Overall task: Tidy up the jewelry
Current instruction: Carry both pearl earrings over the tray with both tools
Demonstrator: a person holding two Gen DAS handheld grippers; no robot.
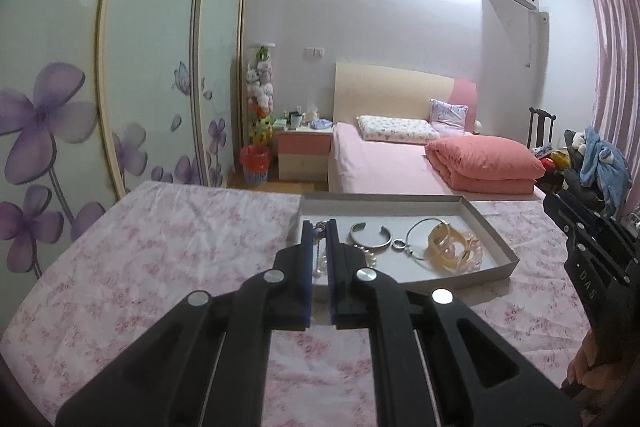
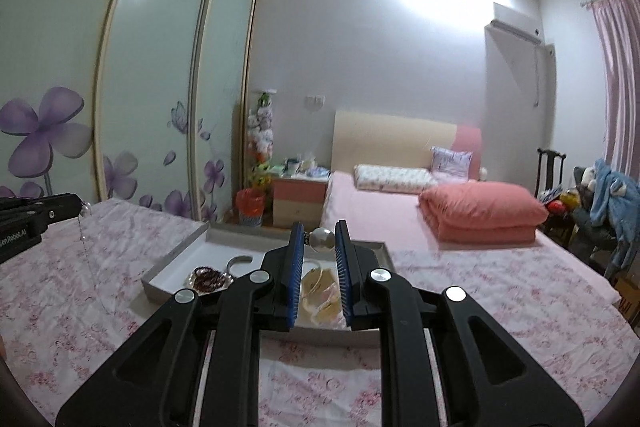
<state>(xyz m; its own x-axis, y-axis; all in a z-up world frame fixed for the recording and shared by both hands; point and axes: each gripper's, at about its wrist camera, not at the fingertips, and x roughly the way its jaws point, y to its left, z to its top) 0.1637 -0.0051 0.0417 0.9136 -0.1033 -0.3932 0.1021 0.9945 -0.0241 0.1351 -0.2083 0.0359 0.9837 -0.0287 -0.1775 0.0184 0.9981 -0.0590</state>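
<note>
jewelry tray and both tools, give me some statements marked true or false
1. The right tool pinches a large pearl. True.
2. The left tool is wide open and holds nothing. False: it is shut on a thin chain necklace.
3. The tray sits on a pink floral cloth. True.
4. The tray is empty. False: an open silver cuff, a small ring and a yellowish bangle lie inside.

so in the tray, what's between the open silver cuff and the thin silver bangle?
Left wrist view: a small silver ring lies on the gray tray floor between the silver cuff and the thin silver bangle. Whether it touches either is unclear.
</note>
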